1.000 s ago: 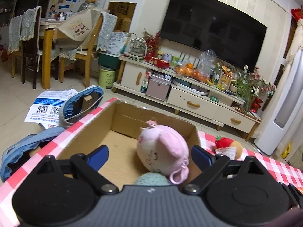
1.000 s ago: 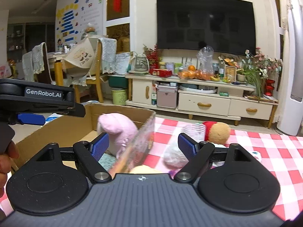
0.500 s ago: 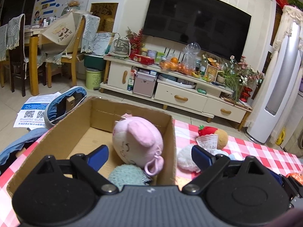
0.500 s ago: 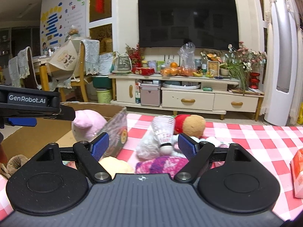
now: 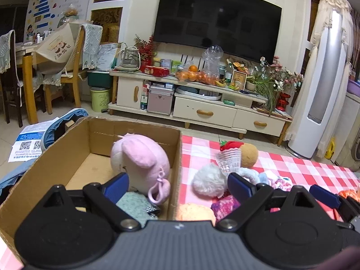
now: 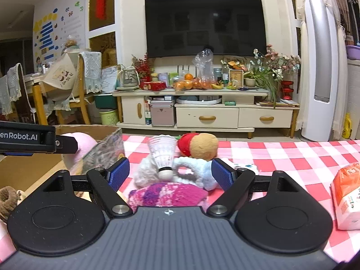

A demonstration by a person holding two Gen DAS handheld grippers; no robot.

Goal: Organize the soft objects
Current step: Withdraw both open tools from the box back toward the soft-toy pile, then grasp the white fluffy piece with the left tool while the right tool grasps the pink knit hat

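A cardboard box (image 5: 67,148) stands at the table's left and holds a pink plush (image 5: 141,162) and a teal knitted piece (image 5: 132,204). My left gripper (image 5: 177,185) is open and empty, straddling the box's right wall. My right gripper (image 6: 171,175) is open and empty over a pile of soft things: a pink-purple knit (image 6: 168,193), a white fluffy ball (image 6: 144,173), a shuttlecock (image 6: 163,155), a white-blue plush ring (image 6: 193,171) and a tan plush with a red cap (image 6: 200,146). The pile also shows in the left wrist view (image 5: 209,180).
The table has a red-and-white checked cloth (image 6: 281,155). An orange-and-white packet (image 6: 346,193) lies at the right. A brown plush (image 6: 7,198) sits at the left edge. Beyond the table are a TV cabinet (image 6: 207,112), chairs and a tall white air conditioner (image 6: 319,67).
Both grippers have swung to the right, from over the box toward the pile of soft things on the cloth. Both stayed open and empty.
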